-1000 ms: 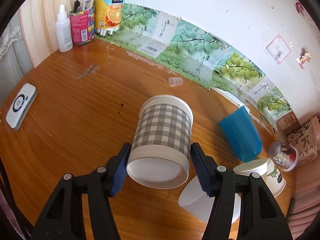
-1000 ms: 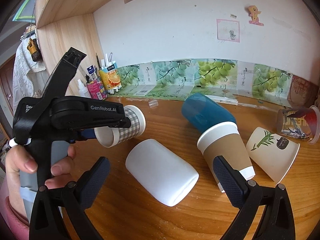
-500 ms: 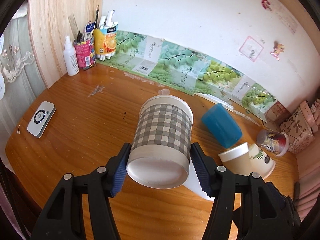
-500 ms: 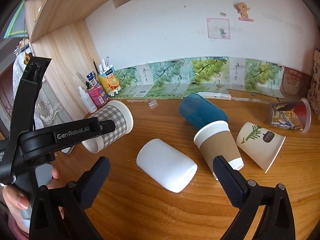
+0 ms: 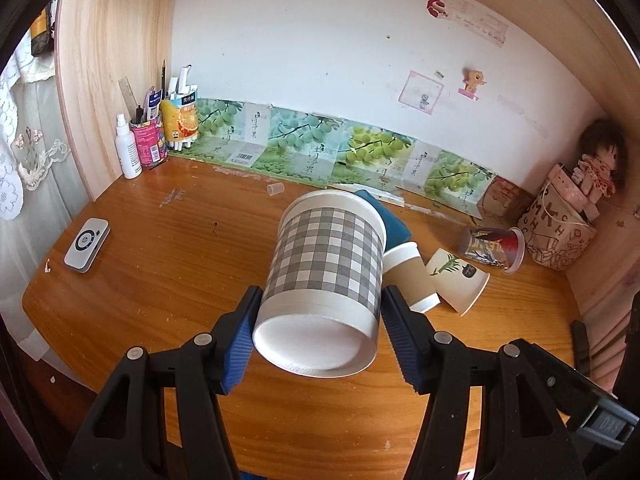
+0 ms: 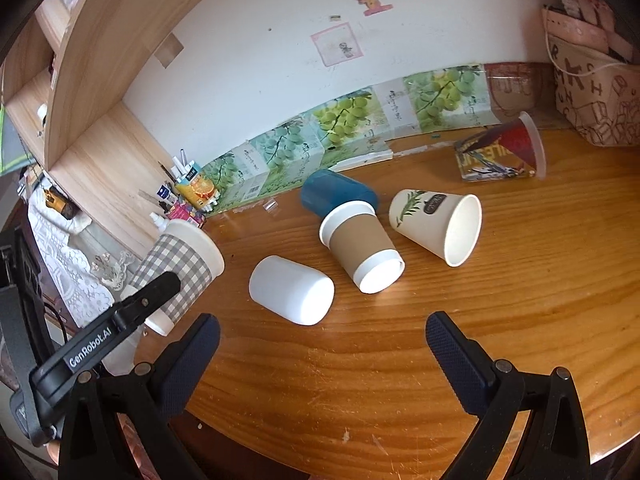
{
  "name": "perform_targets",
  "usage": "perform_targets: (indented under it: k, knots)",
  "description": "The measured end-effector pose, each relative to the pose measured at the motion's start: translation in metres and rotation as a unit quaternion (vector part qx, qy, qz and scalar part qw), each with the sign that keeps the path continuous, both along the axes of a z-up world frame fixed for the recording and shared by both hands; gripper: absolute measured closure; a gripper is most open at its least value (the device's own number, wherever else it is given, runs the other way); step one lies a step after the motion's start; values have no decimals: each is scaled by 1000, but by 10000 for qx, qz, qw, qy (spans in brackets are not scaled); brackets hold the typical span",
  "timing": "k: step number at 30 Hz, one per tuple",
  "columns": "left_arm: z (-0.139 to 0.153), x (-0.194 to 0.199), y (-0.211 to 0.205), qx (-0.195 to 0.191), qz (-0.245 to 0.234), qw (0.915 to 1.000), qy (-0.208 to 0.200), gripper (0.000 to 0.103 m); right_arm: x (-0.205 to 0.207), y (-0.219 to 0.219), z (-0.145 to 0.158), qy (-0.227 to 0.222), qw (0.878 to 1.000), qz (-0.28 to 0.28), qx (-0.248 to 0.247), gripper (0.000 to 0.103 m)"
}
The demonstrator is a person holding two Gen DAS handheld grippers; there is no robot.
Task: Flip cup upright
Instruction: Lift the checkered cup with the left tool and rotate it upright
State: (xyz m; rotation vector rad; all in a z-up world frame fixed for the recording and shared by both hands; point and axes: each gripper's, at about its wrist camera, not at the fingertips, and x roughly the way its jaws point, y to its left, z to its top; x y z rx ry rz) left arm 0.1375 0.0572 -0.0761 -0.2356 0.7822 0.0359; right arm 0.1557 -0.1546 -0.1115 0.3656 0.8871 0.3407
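Observation:
My left gripper (image 5: 318,338) is shut on a grey-and-white checked paper cup (image 5: 326,268) near its base and holds it above the wooden desk (image 5: 168,264). The cup's base faces the camera and its mouth points away and up. In the right wrist view the same cup (image 6: 180,272) hangs tilted at the left, mouth up, clear of the desk. My right gripper (image 6: 322,360) is open and empty above the desk's front edge. A white cup (image 6: 290,290) lies on its side just beyond it.
Several cups lie on their sides: brown-sleeved (image 6: 362,248), blue (image 6: 336,196), white with a leaf print (image 6: 438,226), clear plastic with print (image 6: 500,152). A pen holder and bottles (image 5: 152,140) stand at the back left. A white device (image 5: 86,244) lies at the left. A printed bag (image 5: 560,224) stands at the right.
My left gripper has lifted the checked cup higher and tipped it back, so more of the wall shows. The right gripper has pulled back and tilted.

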Motion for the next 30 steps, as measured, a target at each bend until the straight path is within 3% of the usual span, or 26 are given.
perform_targets:
  k: [7, 12, 18, 30]
  knots:
    - [-13, -24, -24, -174, -73, 9998, -67, 39, -15, -43, 3, 171, 9989, -370, 243, 0]
    - [-24, -37, -53, -70, -366, 9992, -110, 39, -22, -60, -4, 364, 9978, -448, 310, 0]
    - [-42, -40, -79, 3, -583, 9983, 33, 39, -26, -76, -18, 622, 9952, -479, 578, 0]
    - [-79, -35, -110, -54, -741, 9963, 434, 39, -16, -91, -42, 975, 9925, -487, 552, 0]
